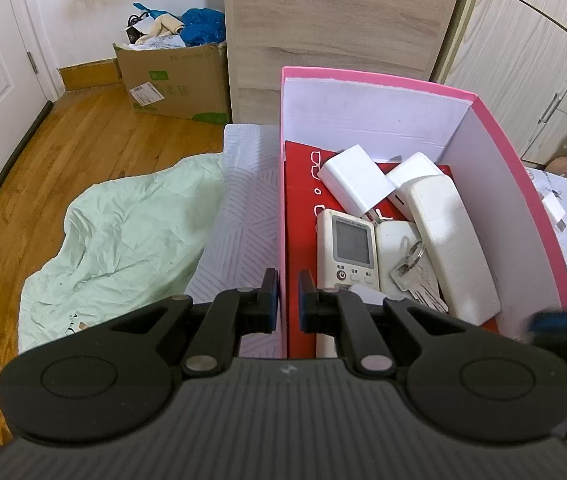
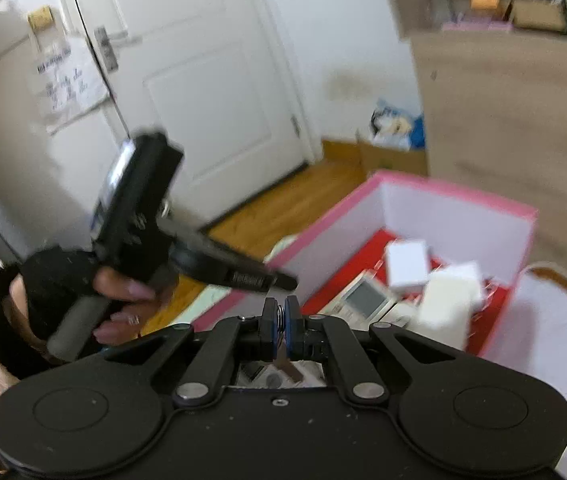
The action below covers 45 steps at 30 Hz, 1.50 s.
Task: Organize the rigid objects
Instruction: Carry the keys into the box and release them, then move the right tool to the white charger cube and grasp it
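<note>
A pink box with white inner walls stands on a white patterned mat. It holds a red glasses case, two white chargers, a remote with a screen, a long white remote and a bunch of keys. My left gripper is shut on the box's left wall, one finger on each side. My right gripper is shut on a small metal spring clip or key ring, near the box. The left gripper also shows in the blurred right wrist view.
A pale green sheet lies left of the mat. A cardboard box of clutter stands on the wooden floor by a wooden cabinet. A white plug lies right of the pink box. A white door is behind.
</note>
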Each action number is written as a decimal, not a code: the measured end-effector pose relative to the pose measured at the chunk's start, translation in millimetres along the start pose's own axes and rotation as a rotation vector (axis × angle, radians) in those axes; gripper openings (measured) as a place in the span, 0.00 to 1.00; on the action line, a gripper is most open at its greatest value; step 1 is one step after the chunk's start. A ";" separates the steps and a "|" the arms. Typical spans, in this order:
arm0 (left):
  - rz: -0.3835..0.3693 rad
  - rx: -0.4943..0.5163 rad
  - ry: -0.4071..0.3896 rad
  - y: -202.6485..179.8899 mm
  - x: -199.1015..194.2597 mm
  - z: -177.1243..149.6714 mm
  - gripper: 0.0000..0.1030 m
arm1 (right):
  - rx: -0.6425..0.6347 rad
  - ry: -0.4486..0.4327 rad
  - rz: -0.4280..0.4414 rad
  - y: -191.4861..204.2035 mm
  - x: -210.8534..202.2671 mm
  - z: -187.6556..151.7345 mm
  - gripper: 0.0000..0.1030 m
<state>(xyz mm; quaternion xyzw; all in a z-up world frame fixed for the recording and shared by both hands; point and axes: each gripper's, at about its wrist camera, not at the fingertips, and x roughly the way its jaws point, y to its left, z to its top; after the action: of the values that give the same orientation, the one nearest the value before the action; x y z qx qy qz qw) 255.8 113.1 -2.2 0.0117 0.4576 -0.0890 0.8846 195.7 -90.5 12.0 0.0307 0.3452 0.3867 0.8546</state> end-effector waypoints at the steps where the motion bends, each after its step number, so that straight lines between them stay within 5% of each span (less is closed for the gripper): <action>1: 0.000 -0.001 0.000 0.1 0.5 0.6 0.07 | 0.008 0.026 0.004 0.0 10.0 -0.1 0.05; 12: -0.003 -0.007 0.001 1.2 2.1 1.0 0.08 | 0.081 0.110 -0.152 -11.8 59.6 8.0 0.04; 18: 0.002 0.009 0.001 -3.8 2.6 1.2 0.08 | -0.032 0.050 -0.232 -3.4 61.7 10.4 0.07; 33: 0.015 0.006 0.005 -7.0 4.1 2.8 0.08 | -0.036 -0.093 -0.302 -15.9 -11.2 28.2 0.17; 45: 0.019 0.008 0.014 -6.4 6.6 2.8 0.08 | 0.153 -0.158 -0.484 -96.9 -85.7 12.5 0.34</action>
<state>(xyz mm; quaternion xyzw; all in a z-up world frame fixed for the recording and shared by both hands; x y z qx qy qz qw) 260.7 105.5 -5.6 0.0199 0.4631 -0.0823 0.8823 225.7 -214.0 39.1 0.0419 0.3032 0.1403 0.9416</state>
